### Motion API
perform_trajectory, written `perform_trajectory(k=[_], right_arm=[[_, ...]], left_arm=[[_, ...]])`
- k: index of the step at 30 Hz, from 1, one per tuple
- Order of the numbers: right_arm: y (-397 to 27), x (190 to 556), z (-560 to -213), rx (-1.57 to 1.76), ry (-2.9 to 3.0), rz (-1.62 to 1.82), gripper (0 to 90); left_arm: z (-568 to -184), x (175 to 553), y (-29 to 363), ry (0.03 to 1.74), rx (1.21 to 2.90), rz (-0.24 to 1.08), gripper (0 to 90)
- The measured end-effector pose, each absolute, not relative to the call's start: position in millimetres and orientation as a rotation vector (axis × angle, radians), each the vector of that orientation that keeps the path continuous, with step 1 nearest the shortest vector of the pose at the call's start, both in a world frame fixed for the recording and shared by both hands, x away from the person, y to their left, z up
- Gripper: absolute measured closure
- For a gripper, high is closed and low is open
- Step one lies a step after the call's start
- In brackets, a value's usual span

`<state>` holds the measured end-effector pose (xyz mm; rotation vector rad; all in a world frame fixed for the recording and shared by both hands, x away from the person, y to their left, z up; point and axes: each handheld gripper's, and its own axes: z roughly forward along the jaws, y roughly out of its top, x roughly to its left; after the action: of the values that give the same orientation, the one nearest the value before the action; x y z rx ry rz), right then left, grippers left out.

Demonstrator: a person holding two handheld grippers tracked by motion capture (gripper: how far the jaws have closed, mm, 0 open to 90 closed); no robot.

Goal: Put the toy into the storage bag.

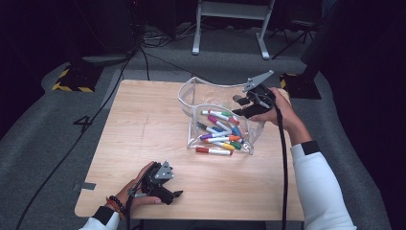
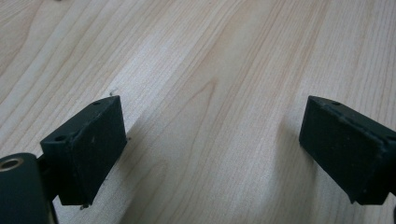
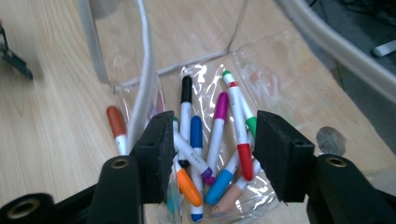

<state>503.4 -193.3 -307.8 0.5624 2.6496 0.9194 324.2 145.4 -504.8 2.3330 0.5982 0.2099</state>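
Note:
A clear plastic pouch point(image 1: 191, 96) stands open on the wooden table point(image 1: 139, 143), right of centre. Several coloured markers point(image 1: 221, 130) lie heaped in it. A red-capped marker point(image 1: 213, 151) lies along its near edge. My right gripper point(image 1: 242, 106) hangs over the pouch's right side, open. In the right gripper view its jaws point(image 3: 214, 126) stand apart above the markers point(image 3: 219, 140), with nothing between the pads. My left gripper point(image 1: 174, 194) rests near the table's front left edge. Its jaws point(image 2: 212, 112) are wide open over bare wood.
The pouch's stiff white rim point(image 3: 144, 79) curves up just left of the right gripper's jaws. Beyond the table lie grey floor, black cables point(image 1: 91, 124), a yellow-and-black striped base point(image 1: 72, 79) and a white stand's legs point(image 1: 230, 33).

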Motion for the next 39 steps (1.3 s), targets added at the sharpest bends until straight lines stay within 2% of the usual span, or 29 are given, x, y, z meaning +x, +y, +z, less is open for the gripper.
perform_trajectory(k=[5,10,17,29,39], right_arm=[[-208,486,-291,0.585,2.508,1.081,40.3],[-225,458,-277,0.575,2.413,1.237,39.9],[-247,417,-277,0.550,2.317,1.338,40.2],[-268,365,-335,0.520,2.331,1.333,37.5],[-249,363,-412,0.557,2.476,1.291,34.6]], left_arm=[[-505,324,145,0.596,2.333,0.208,7.5],[-505,324,145,0.597,2.333,0.208,7.5],[-505,324,145,0.597,2.332,0.207,7.5],[-505,324,145,0.598,2.333,0.209,7.5],[-505,324,145,0.598,2.333,0.211,7.6]])
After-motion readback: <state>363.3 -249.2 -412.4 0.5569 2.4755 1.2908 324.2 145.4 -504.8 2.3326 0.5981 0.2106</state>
